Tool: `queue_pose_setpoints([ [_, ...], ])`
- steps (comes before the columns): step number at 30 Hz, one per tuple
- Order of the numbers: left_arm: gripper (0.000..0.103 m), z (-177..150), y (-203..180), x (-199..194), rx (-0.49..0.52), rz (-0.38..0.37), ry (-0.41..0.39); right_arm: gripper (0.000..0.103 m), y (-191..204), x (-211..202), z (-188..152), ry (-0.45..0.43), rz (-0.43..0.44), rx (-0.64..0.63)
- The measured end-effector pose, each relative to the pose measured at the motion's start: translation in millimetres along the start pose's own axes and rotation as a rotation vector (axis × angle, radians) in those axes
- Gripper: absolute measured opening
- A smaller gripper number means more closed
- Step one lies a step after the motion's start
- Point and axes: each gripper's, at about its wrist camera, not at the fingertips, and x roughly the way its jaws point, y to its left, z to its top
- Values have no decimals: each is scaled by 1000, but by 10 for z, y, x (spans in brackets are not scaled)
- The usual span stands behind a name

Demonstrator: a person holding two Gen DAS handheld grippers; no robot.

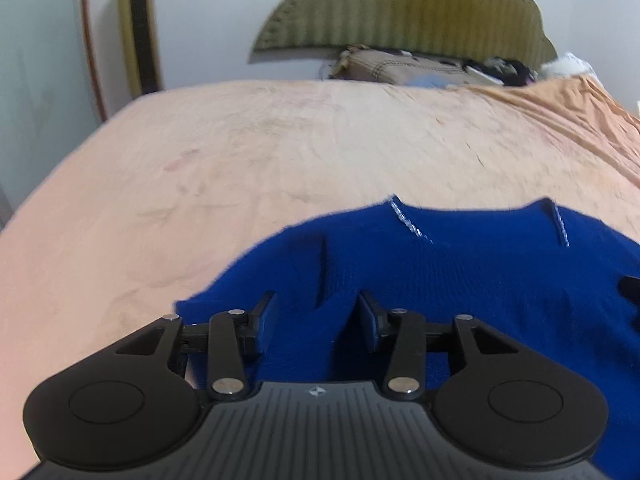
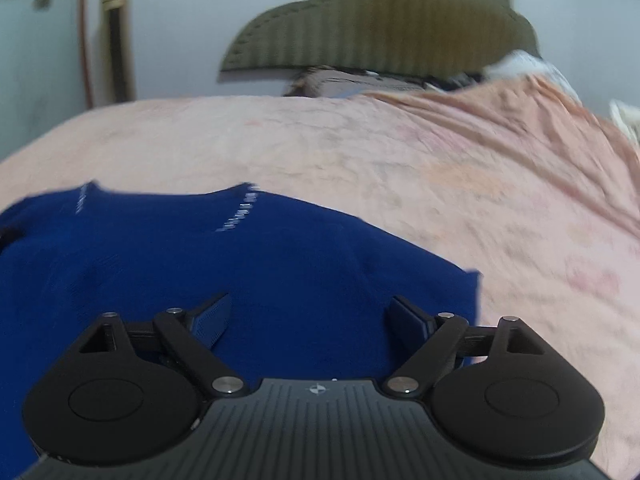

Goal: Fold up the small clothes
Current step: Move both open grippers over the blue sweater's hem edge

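A blue knit garment (image 1: 460, 280) lies spread on the bed (image 1: 240, 152), near the bed's near edge, on a peach sheet; two short lines of pale stitching mark its far hem, one toward each side; the left claw (image 1: 318, 320) hangs over the garment's left part with its jaws spread, cloth showing between them but not pinched; the right claw (image 2: 308, 320) hangs over the garment's right part, close to its right corner, jaws spread wider, gripping nothing; at the bed's far edge an olive quilted headboard (image 1: 408, 8) stands against the wall, with a tan pillow (image 1: 400, 66) below it; both views are blurred.
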Motion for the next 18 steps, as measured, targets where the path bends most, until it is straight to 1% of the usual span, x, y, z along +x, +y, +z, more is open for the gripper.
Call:
queue_pose_setpoints([
  [2,43,10,-74,-92,30,24,-39,85,-97,-62,-27,-26,-25,34],
  [3,44,-8,-122,-114,36,43,-45,83,-126,-72,-32,-39,-25,46],
  [6,44,-63,-185,-175,23,71,-29,83,-108,-162,-45,-43,-24,59],
  [9,45,-144,-205,-234,3,75,-8,87,21,-358,-77,-77,31,25],
  [11,50,-186,-242,-230,6,83,-3,90,140,-454,-125,-80,34,-31],
  [12,55,-202,-259,-232,15,93,-6,92,190,-465,-149,-79,23,-56],
  [14,59,-230,-272,-232,33,111,-11,95,247,-431,-179,-59,-3,-85],
  [16,61,-258,-245,-231,31,105,-7,97,238,-338,-209,-9,-7,-66],
  [18,65,-283,-203,-224,15,96,-4,101,208,-303,-258,-4,6,-32],
])
